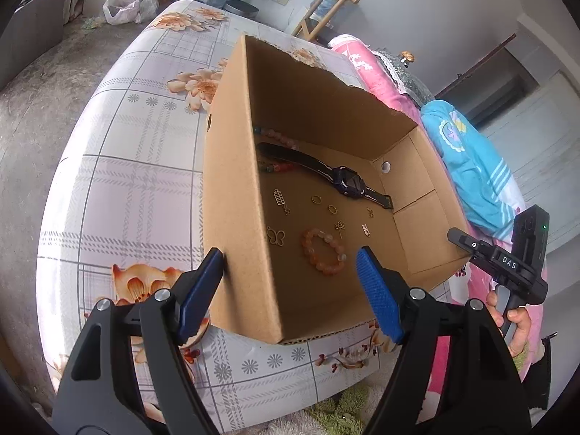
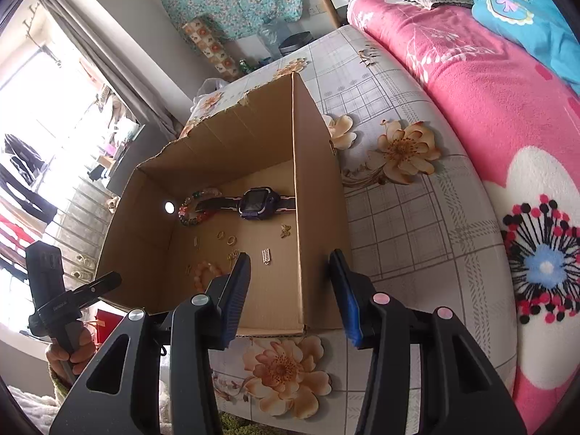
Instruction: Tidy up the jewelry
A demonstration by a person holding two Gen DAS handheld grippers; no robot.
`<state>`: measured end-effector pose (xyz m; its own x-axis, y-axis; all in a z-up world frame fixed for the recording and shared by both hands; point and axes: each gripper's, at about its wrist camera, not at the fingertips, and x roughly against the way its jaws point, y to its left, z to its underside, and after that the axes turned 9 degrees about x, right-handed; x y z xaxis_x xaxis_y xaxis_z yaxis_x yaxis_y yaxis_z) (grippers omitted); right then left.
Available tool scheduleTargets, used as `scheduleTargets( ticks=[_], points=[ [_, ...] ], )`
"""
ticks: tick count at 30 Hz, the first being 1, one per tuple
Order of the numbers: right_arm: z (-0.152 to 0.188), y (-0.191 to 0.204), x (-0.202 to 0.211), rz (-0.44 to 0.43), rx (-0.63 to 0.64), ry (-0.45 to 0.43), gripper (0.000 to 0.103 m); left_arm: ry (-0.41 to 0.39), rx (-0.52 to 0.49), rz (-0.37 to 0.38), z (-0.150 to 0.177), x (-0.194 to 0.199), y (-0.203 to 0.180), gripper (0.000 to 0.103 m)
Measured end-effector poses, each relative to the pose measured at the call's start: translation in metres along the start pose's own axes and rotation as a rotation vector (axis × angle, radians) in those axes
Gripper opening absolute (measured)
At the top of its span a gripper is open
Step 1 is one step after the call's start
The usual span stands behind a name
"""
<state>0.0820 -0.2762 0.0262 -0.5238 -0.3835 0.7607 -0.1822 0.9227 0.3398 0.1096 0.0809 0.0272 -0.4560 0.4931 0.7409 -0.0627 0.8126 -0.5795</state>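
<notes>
Left wrist view: left tool gapes astride the cardboard box wall, unclamped, peach bead bracelet between its fingers; right tool likewise.

Right tool open, straddling cardboard box right wall; watch, beads, charms inside.

Pink blanket beside floral tablecloth; prob. wooden chair behind.
</notes>
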Motion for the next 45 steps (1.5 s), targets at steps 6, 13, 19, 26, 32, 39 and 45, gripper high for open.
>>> scheduleTargets(
  ticks=[6,13,19,26,32,39,45],
  points=[
    [0.012,0.001,0.01,0.029,0.002,-0.017,0.045,-0.007,-0.02,0.009,0.02,0.007,-0.005,0.071],
    [0.027,0.0,0.016,0.043,-0.002,-0.03,0.045,-0.022,-0.057,0.0,0.037,0.01,-0.005,0.071],
    [0.035,0.0,0.02,0.036,-0.012,-0.052,0.045,-0.06,-0.078,0.014,0.041,0.017,-0.003,0.071],
    [0.053,0.009,0.058,0.126,-0.004,-0.163,0.057,-0.284,-0.237,-0.031,0.066,0.067,-0.033,0.085],
    [0.08,0.047,0.097,0.209,0.1,-0.249,0.08,-0.361,-0.323,-0.114,0.096,0.086,-0.06,0.095],
    [0.1,0.094,0.095,0.281,0.203,-0.229,0.095,-0.403,-0.289,-0.228,0.112,0.079,-0.072,0.095],
    [0.104,0.107,0.074,0.34,0.193,-0.181,0.096,-0.313,-0.221,-0.335,0.107,0.057,-0.069,0.095]
  ],
)
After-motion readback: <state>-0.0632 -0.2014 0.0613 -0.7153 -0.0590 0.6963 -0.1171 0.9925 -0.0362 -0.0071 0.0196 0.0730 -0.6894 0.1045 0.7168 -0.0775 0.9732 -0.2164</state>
